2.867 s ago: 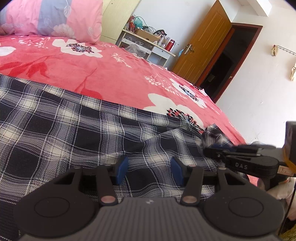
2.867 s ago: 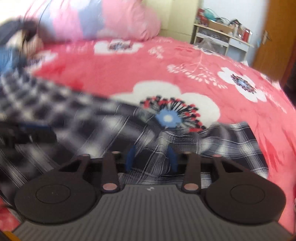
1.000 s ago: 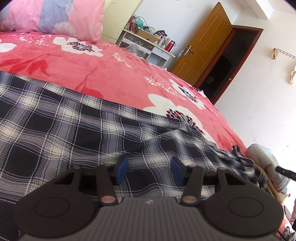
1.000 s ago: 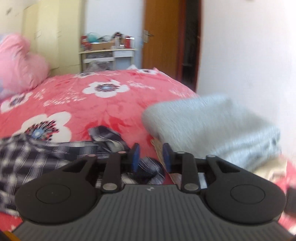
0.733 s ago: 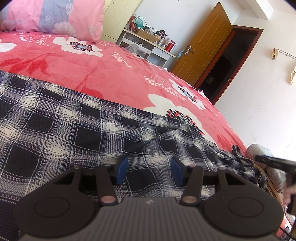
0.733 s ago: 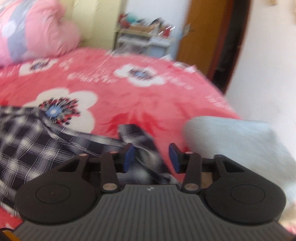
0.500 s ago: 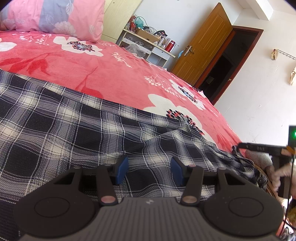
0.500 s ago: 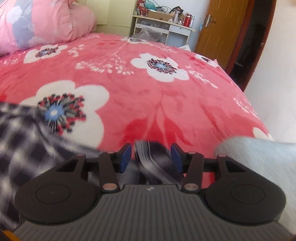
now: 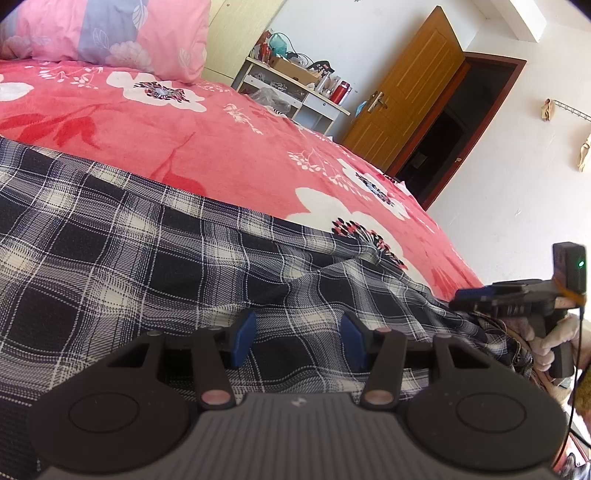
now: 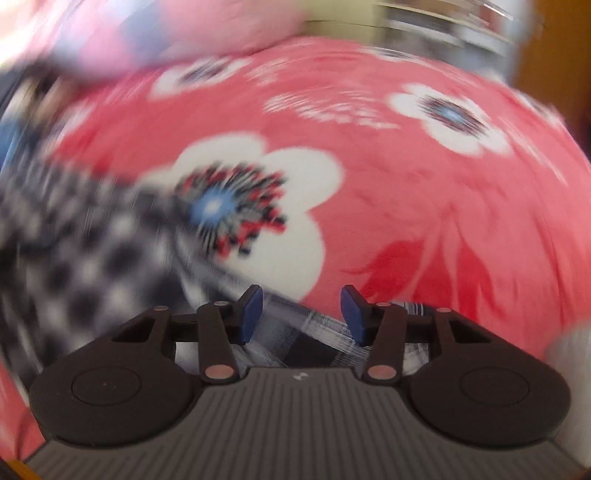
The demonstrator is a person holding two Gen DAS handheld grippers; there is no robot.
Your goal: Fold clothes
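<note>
A navy and white plaid shirt (image 9: pixel 147 266) lies spread on the red floral bed (image 9: pixel 229 147). My left gripper (image 9: pixel 297 341) is open just above the shirt's near part, with cloth between and below its blue pads. My right gripper (image 10: pixel 301 314) is open over the shirt's right end (image 10: pixel 317 332); this view is blurred by motion. The plaid shirt (image 10: pixel 74 266) runs off to the left there. The right gripper also shows in the left wrist view (image 9: pixel 480 297), at the shirt's far right edge.
A pink and blue pillow (image 9: pixel 110 33) lies at the head of the bed. A white shelf unit (image 9: pixel 295 96) with clutter and an open brown door (image 9: pixel 406 103) stand beyond the bed. The bed's edge drops off at the right.
The right gripper has swung from the grey cloth off the bed back left to the shirt's right end, and its jaws have opened wider. The left gripper has not moved.
</note>
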